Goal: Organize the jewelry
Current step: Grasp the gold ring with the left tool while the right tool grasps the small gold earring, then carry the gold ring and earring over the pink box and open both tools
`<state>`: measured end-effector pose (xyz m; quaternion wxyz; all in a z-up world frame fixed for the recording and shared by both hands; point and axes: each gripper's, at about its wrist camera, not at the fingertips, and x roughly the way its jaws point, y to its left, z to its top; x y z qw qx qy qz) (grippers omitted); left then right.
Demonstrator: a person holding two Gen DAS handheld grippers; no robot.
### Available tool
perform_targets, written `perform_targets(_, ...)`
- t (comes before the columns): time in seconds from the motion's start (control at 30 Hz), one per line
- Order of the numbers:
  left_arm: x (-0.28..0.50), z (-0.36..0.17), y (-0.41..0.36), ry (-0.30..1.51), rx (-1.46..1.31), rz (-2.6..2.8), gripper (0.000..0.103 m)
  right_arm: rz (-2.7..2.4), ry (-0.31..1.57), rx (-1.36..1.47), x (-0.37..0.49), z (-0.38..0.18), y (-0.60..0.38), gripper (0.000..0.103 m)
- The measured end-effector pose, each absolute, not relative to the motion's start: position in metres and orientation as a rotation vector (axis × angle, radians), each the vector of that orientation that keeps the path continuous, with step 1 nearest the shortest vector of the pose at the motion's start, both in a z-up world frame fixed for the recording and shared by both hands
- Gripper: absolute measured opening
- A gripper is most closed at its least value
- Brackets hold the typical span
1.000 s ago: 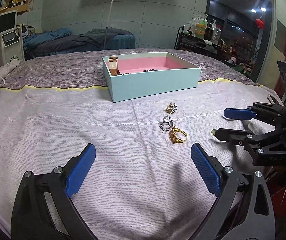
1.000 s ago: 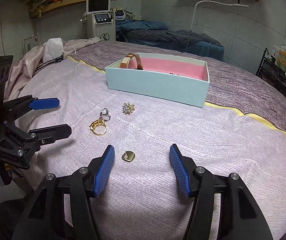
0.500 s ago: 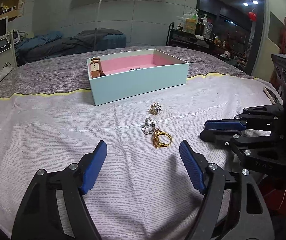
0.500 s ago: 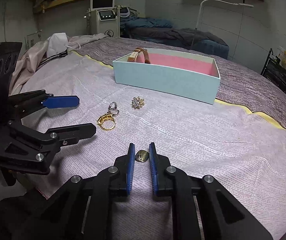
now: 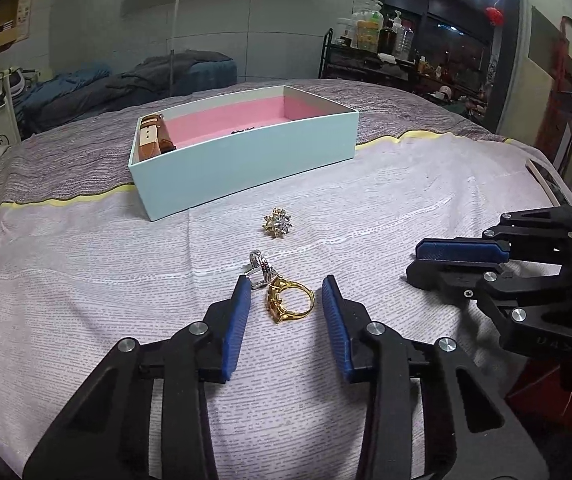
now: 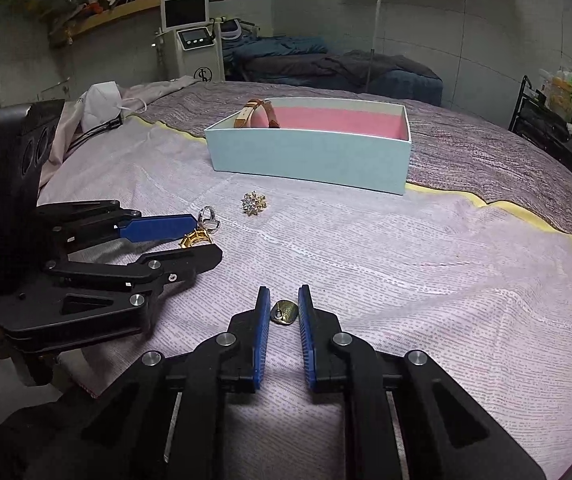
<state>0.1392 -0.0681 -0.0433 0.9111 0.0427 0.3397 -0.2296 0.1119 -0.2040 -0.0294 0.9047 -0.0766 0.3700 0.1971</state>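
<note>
A gold ring [image 5: 290, 300] lies on the pale cloth between the blue pads of my left gripper [image 5: 286, 286]. Its jaws are closing, with a gap left on both sides of the ring. A silver ring [image 5: 261, 270] touches the gold one just beyond the left fingertip. Farther off lies a sparkly flower-shaped brooch [image 5: 277, 222]. My right gripper [image 6: 283, 294] is shut on a small gold earring [image 6: 284, 313] that rests on the cloth. A turquoise box [image 5: 245, 164] with pink lining holds a brown-strapped watch [image 5: 151, 138] at its left end.
The right gripper [image 5: 412, 262] sits close to the right of the left one. A white mask [image 6: 99, 100] and cables lie at the cloth's far left. A yellow hem [image 6: 466, 200] separates the pale cloth from a darker striped cover behind the box.
My left gripper moved forward until the gold ring came between its fingers, and its jaws narrowed a lot. My right jaws closed onto the small gold earring.
</note>
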Motion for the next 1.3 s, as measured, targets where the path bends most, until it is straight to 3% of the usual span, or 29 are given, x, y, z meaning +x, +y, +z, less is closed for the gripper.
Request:
perform_targets(0.1, 0.14, -0.042, -0.067, 0.707, 0.079, -0.477, 0.025, 0.405, 0.767, -0.149, 0.112, -0.03, -0.205, 0.014)
perform_targets(0.83, 0.128, -0.016, -0.032, 0.649, -0.032, -0.465, 0.025, 0.456, 0.731, -0.08, 0.117, -0.013, -0.209, 0.014)
perform_targets(1.3, 0.187, 0.026, -0.028, 0.544, -0.019, -0.441, 0.025, 0.454, 0.606, -0.024, 0.173, 0.033, -0.218, 0.014)
